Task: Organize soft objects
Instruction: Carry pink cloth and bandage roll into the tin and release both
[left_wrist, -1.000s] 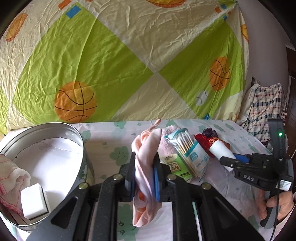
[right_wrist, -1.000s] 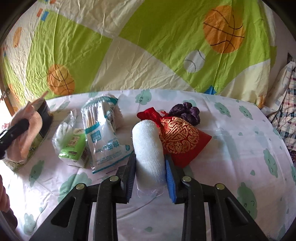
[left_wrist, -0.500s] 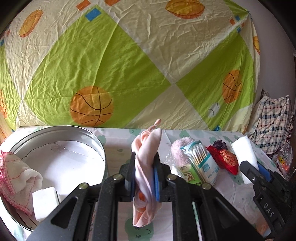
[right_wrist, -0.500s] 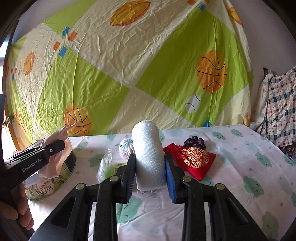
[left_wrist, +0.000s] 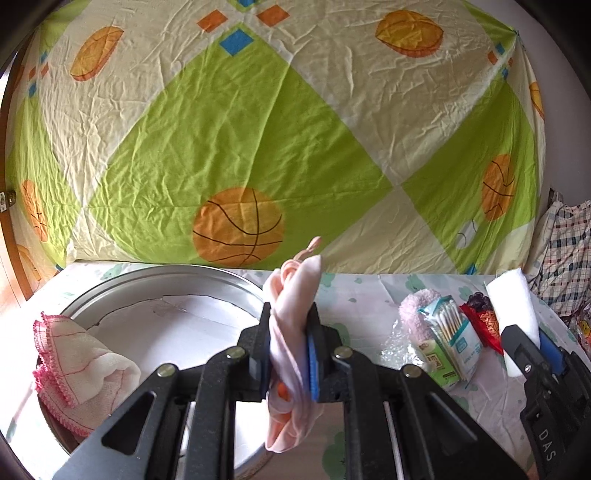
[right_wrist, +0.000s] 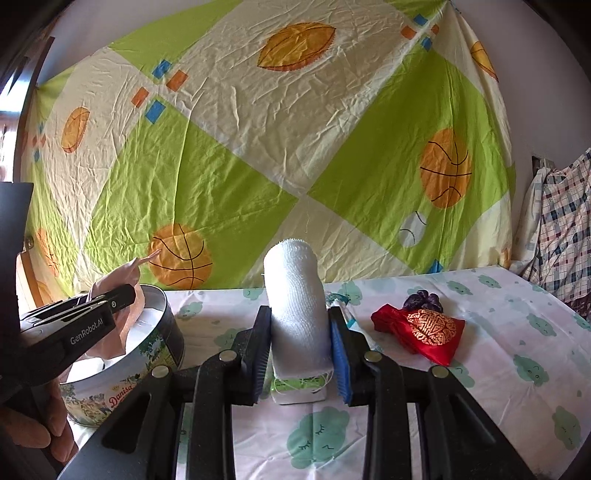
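At the far left of the desk (left_wrist: 369, 288), in our left wrist view, we see the round metal tin (left_wrist: 221, 277) with a pink-edged cloth (left_wrist: 74, 365) lying against its left inner wall. Our left hand-held gripper (left_wrist: 290, 350) hangs over the tin's right rim, its jaws clenched on a pale pink cloth (left_wrist: 291, 317) that stands up between the pads and droops below them. To the right of the tin, on the cloud-print cover, lie a fuzzy pink sock (left_wrist: 415, 314), a green packet (left_wrist: 437, 363) and a pack of cotton swabs (left_wrist: 452, 332), packed close together. Just beyond them we see a red embroidered pouch (left_wrist: 482, 325) with a dark purple scrunchie (left_wrist: 478, 300) behind it. At the right edge our right hand-held gripper (left_wrist: 524, 339) holds a white rolled towel (left_wrist: 511, 302) above the desk.

From the right wrist view, the left hand-held gripper (right_wrist: 122, 295) sits over the tin (right_wrist: 147, 350) at the left, the pink cloth (right_wrist: 129, 284) in its grip. In the middle, our right hand-held gripper (right_wrist: 300, 350) grasps the white rolled towel (right_wrist: 295, 295) upright between its blue pads. Right of it, the red embroidered pouch (right_wrist: 424, 332) rests on the desk (right_wrist: 517, 332), touching the scrunchie (right_wrist: 423, 300). A green and cream sheet with basketballs (right_wrist: 258, 147) hangs behind.
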